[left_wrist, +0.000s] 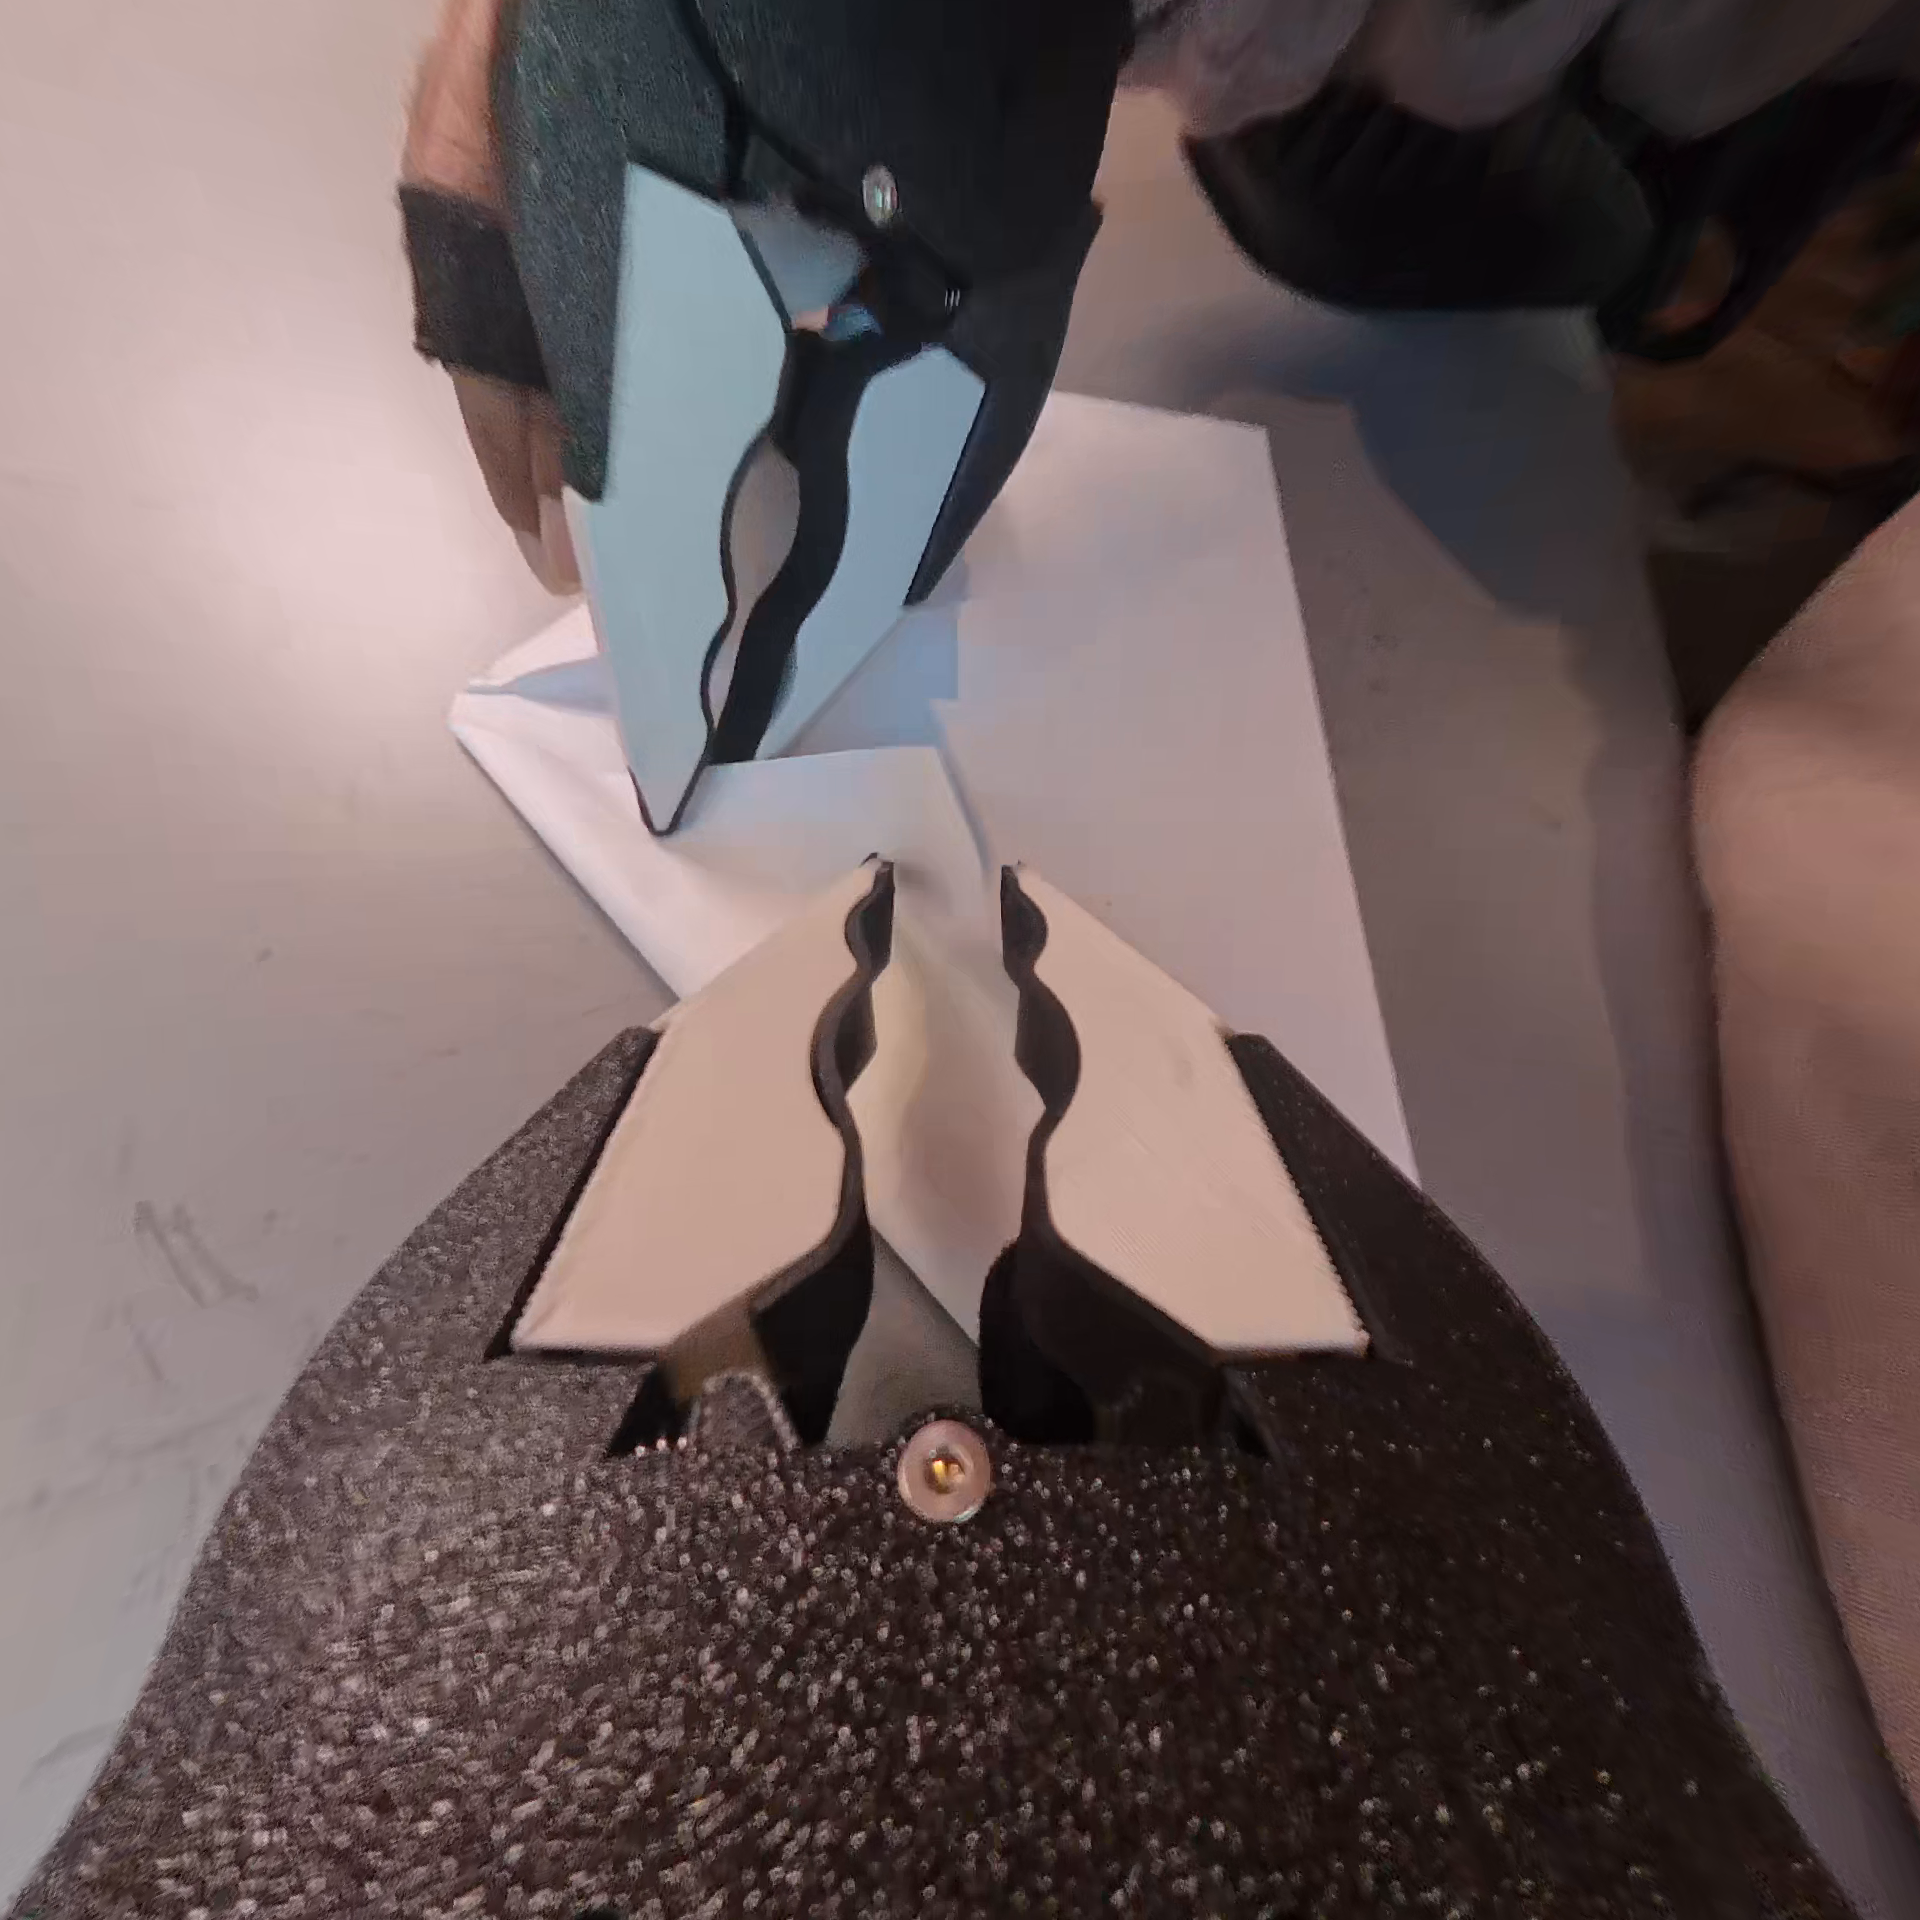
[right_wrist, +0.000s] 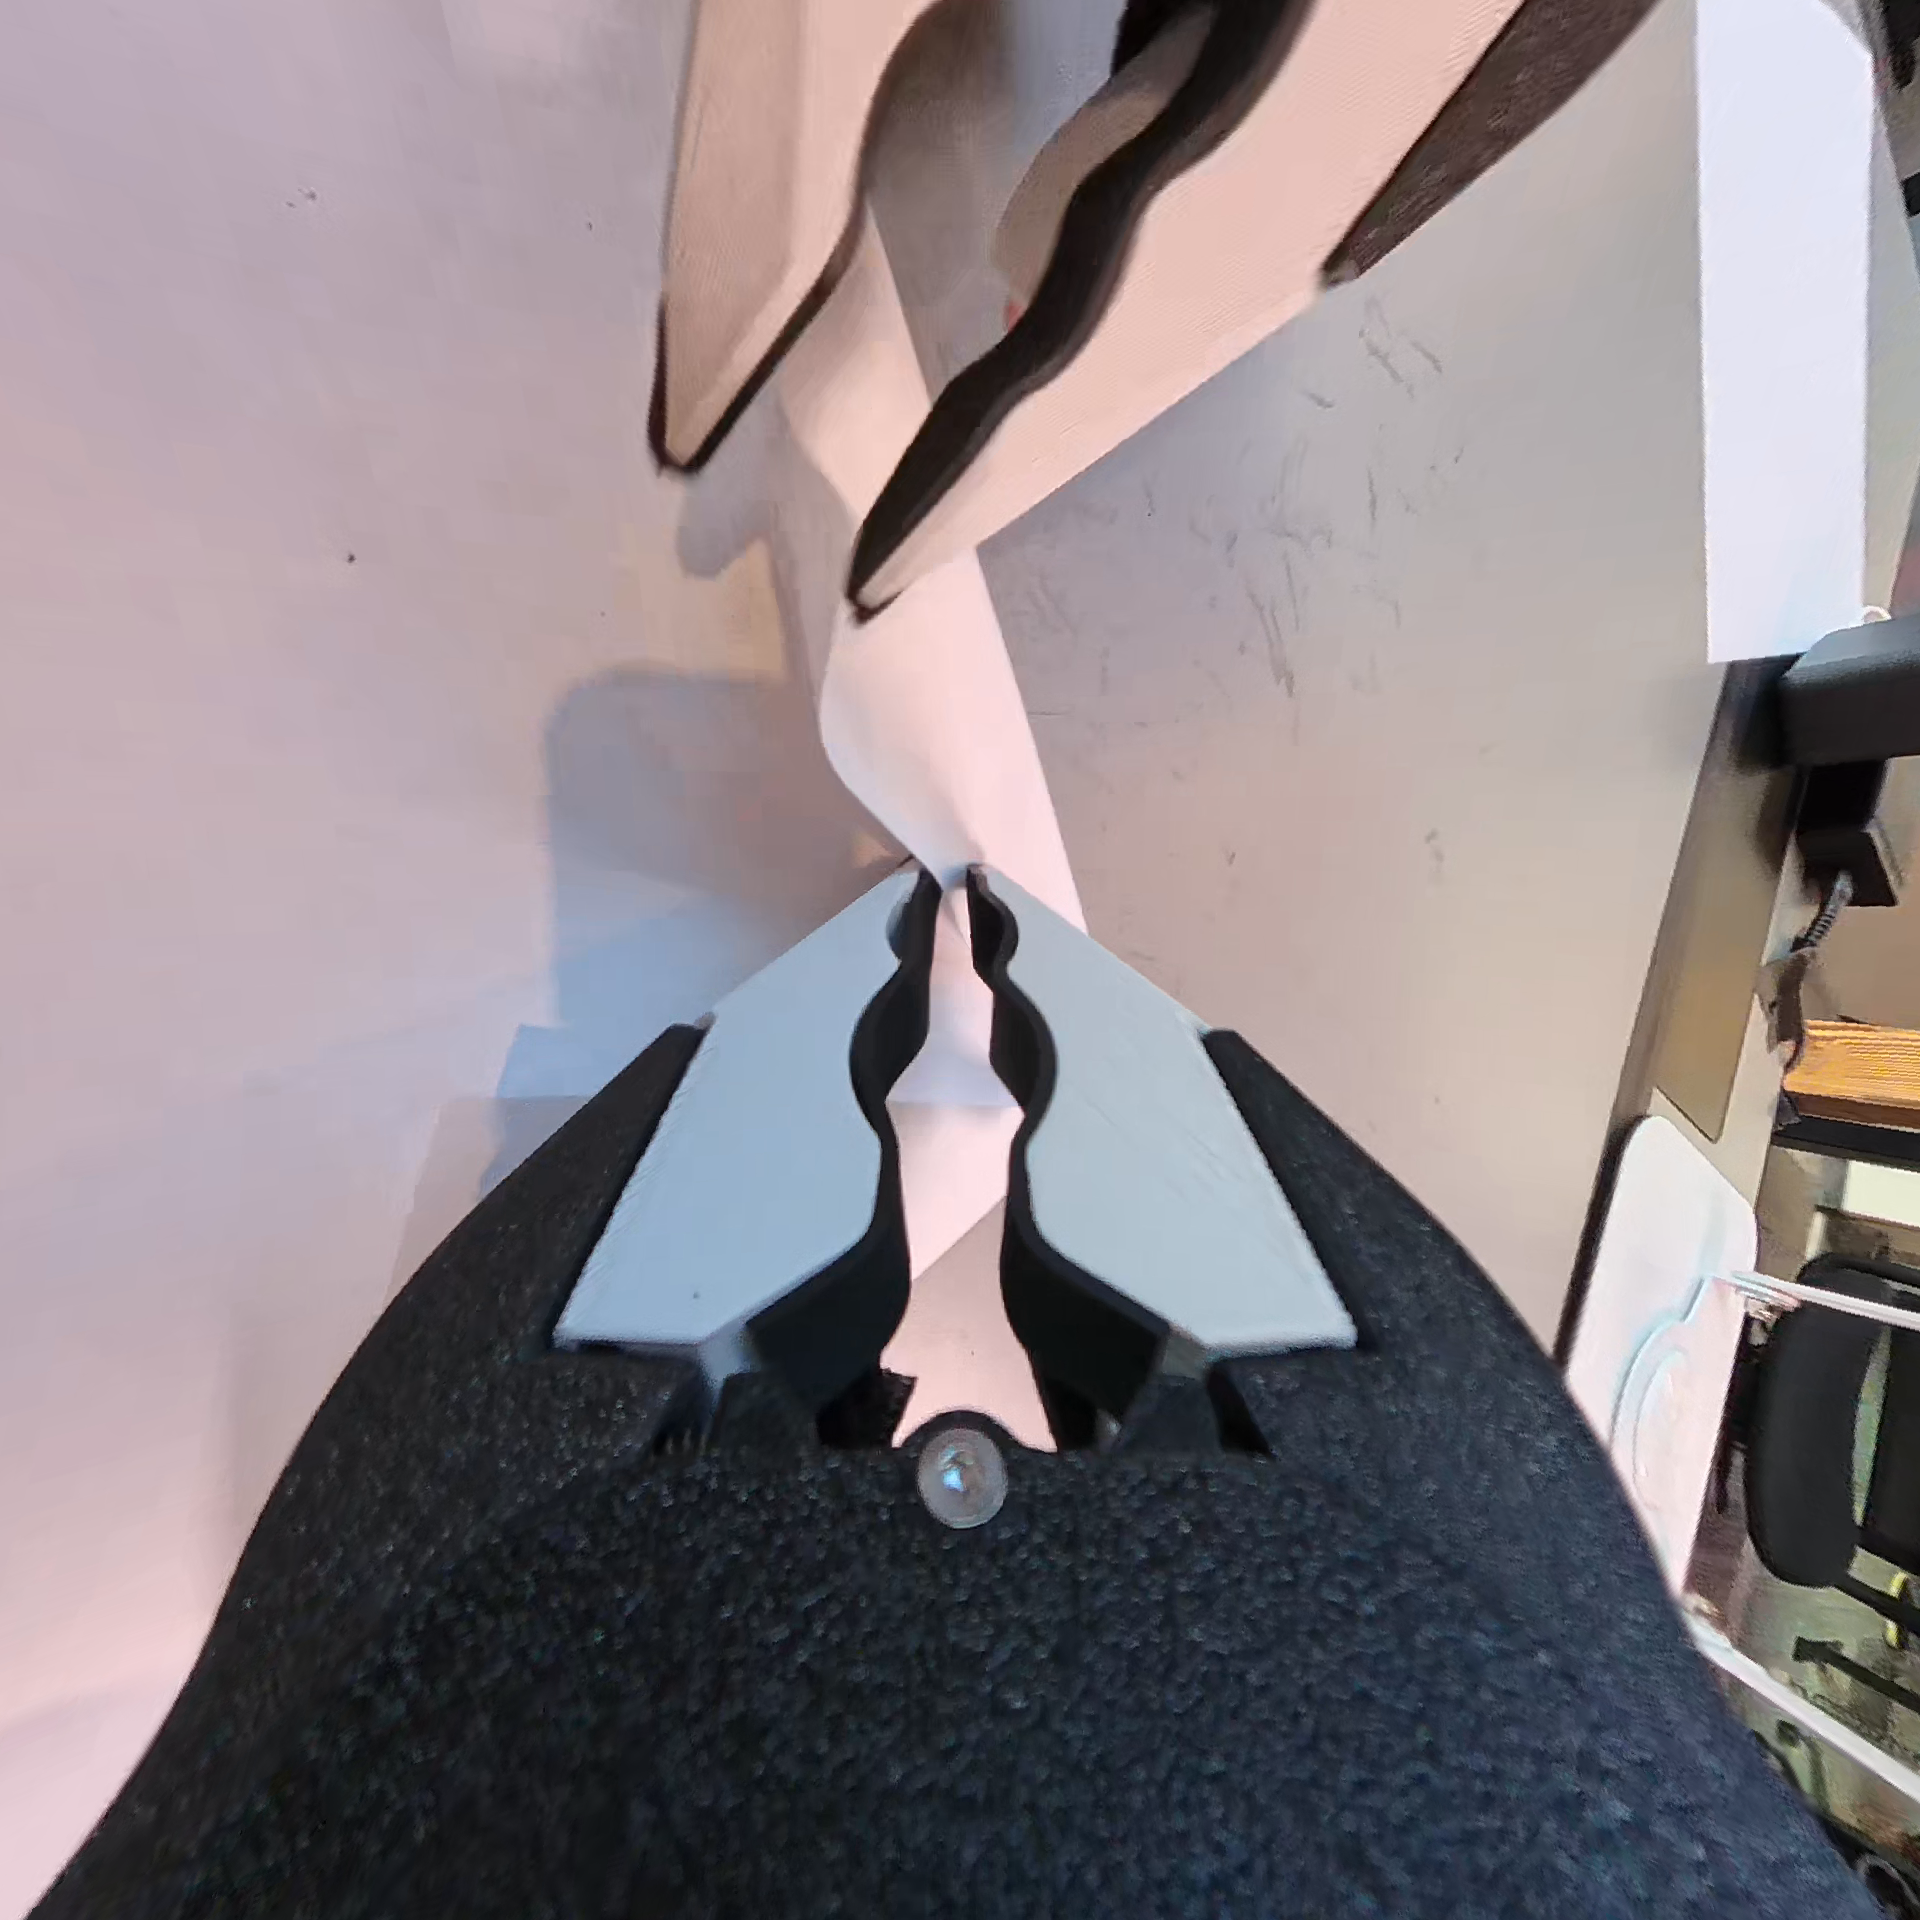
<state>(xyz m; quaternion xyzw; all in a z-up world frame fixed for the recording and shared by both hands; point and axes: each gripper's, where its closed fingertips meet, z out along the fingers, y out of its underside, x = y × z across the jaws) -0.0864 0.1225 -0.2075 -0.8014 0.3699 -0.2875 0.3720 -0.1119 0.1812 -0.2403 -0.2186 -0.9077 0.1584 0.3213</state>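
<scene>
As the right wrist view shows it, right gripper (right_wrist: 945, 873): pale blue fingers drawn almost together, only a slit at the tips; a raised flap of the sheet of paper (right_wrist: 935, 748) runs into that slit, so I judge it clamped on the flap.
Reason for hold: the flap stands up off the table and twists, which it would hardly do unless it were pinched.
Left gripper (left_wrist: 948, 864): cream fingers plainly apart, gripping nothing; a fold of the sheet lies between them and under the tips.
Reason for placement: judged to be straddling the raised flap, close in front of the right gripper, without closing on it.
Hand (left_wrist: 509, 478): wraps the right gripper's body, with a dark strap across it.
Sheet of paper, position: lies on the table (left_wrist: 208, 727), mostly flat, its near-left corner folded over, directly beneath both sets of tips.
Surroundings: another white sheet (right_wrist: 1787, 364) at the table's right edge; a black office chair (right_wrist: 1829, 1455) beyond that edge.
Count, grippers: two.
Count, fingers: four, two per gripper.
Count, hands seen: one.
Count, sheets: two, one being handled and one apart.
Count, chairs: one certain.
</scene>
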